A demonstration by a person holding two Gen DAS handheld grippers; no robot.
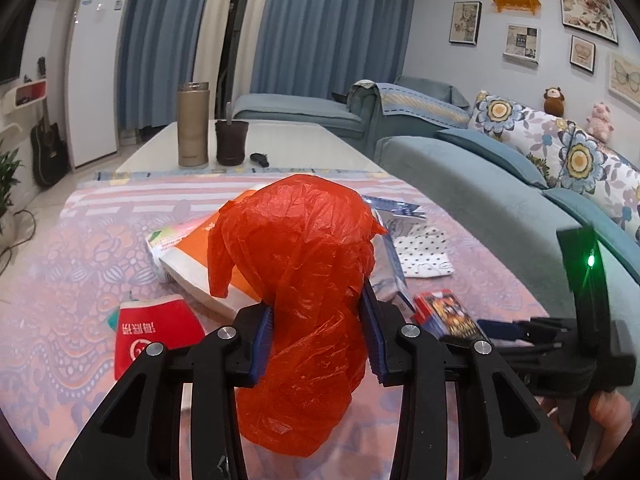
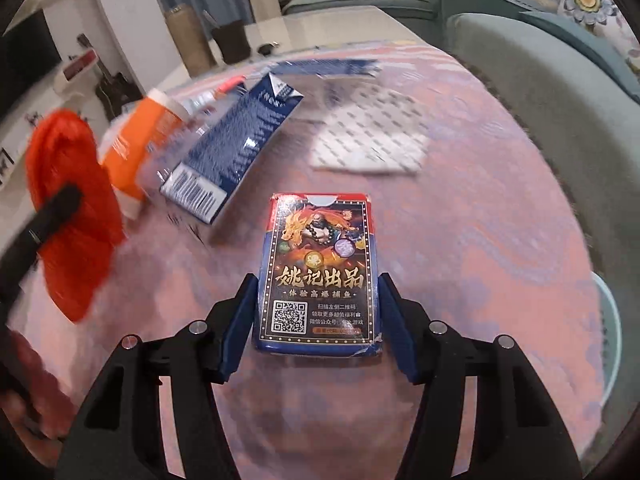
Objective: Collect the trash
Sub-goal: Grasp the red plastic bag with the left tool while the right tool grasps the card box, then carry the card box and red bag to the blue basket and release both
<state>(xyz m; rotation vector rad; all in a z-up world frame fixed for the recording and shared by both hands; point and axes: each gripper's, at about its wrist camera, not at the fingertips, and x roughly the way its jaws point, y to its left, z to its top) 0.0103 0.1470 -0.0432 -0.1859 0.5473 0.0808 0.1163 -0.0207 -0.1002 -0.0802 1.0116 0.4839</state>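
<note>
We have the left gripper clamped on the red plastic bag, held upright above the tablecloth. Our right gripper points forward, level, pads on both sides of the card box (gripped, it seems), right of the bag.

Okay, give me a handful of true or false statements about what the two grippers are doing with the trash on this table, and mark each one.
1. The left gripper is clamped on the red plastic bag. True.
2. The right gripper holds a paper cup. False: the card box sits between its fingers.
3. The blue carton lies flat on the patterned cloth. True.
4. The thermos lies tipped over. False: it stands upright, beside the dark cup.
</note>
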